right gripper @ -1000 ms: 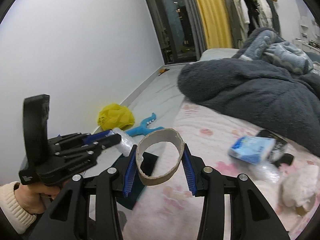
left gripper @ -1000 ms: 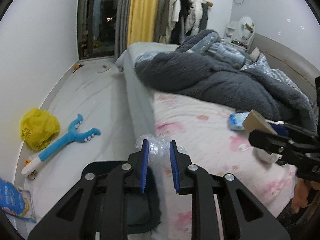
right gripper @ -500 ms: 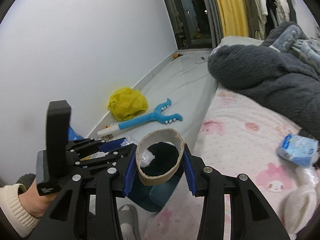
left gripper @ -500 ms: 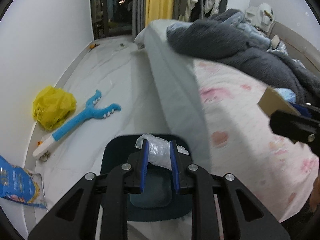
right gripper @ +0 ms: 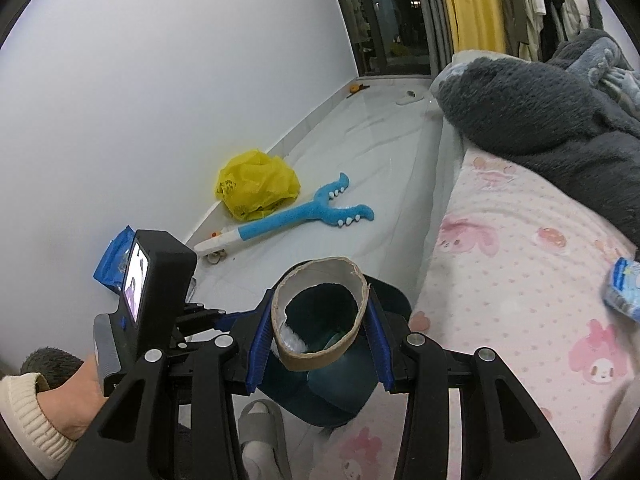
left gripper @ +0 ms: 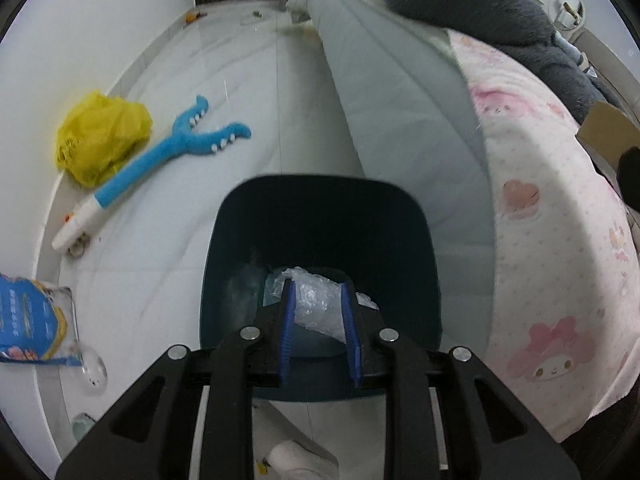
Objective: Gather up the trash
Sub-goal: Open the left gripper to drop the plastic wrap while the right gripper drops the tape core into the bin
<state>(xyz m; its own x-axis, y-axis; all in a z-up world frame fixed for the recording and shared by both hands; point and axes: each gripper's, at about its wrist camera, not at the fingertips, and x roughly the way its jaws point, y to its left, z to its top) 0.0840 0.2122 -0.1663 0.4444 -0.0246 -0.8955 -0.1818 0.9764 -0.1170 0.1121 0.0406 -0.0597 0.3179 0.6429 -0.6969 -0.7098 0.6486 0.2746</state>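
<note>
Jaws on the left gripper (left gripper: 319,300) are opening, blue pads set narrowly either side of a crumpled clear plastic wrapper (left gripper: 316,304) that sits between them, and whether the pads still press it cannot be told. It hangs directly over the dark teal trash bin (left gripper: 320,216), which stands on the white floor (left gripper: 192,216) tight against the bed's side (more clear plastic already lies inside the bin). Right gripper (right gripper: 318,330) has its jaws closed narrowly on a squashed cardboard tube ring (right gripper: 319,322), pads touching both sides, held just above the bin's near rim (right gripper: 394,294); the bin's inside shows through the ring. A hand (right gripper: 70,404) in a cream knit cuff grips the left tool's handle at lower left of the right view. A grey slipper (right gripper: 260,420) sits on the floor under the right gripper. Along the wall lie a blue snack packet (left gripper: 28,316), then a blue-and-white toy grabber (left gripper: 160,160), then a crumpled yellow plastic bag (left gripper: 100,136) touching the wall. Pink cartoon-print sheet (right gripper: 520,272) covers the mattress; another blue packet (right gripper: 624,288) lies on it at right edge. Farther back a dark grey fleece blanket (right gripper: 532,104) is heaped on the bed, with yellow curtain (right gripper: 464,4) and dark window beyond.
</note>
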